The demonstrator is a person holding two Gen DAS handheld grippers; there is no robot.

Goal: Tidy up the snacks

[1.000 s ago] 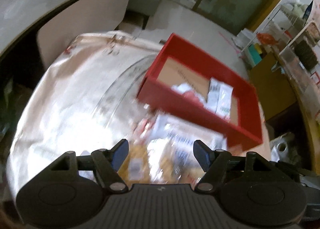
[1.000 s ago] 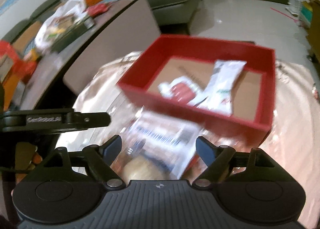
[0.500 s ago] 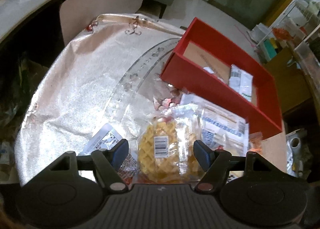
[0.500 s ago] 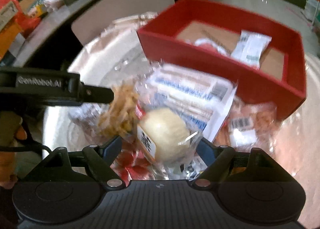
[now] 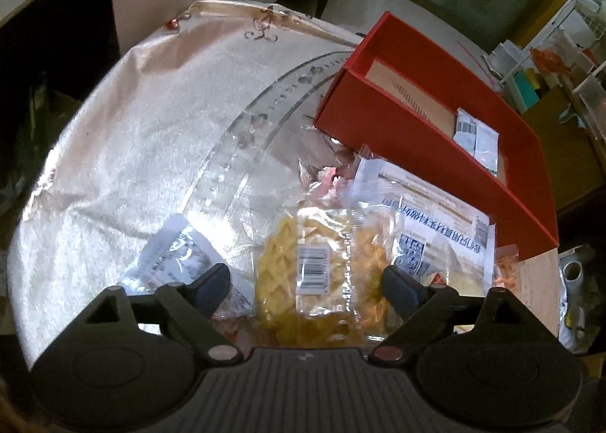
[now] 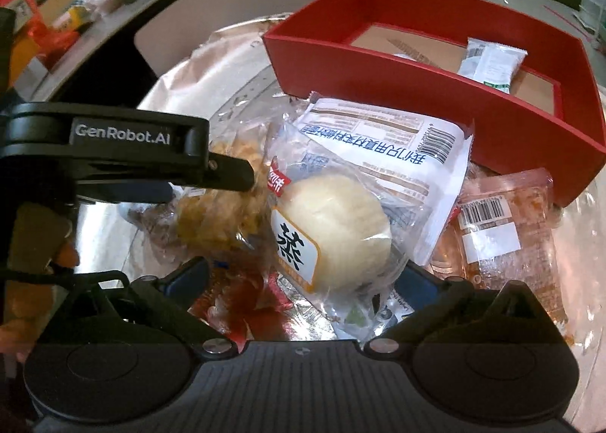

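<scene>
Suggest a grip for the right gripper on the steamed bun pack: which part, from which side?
Judging by its pose, take the steamed bun pack across the round bun itself, from above. The bun is the bulkiest part and lies on top of the pile, and the open right gripper already straddles it. The flat printed end tucks toward the red box.

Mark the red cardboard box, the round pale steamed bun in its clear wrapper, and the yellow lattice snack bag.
Red cardboard box (image 6: 397, 84): right wrist view, near outer wall.
Round pale steamed bun in clear wrapper (image 6: 341, 221): right wrist view, bun's top.
Yellow lattice snack bag (image 5: 280, 266): left wrist view, left of barcode label.
</scene>
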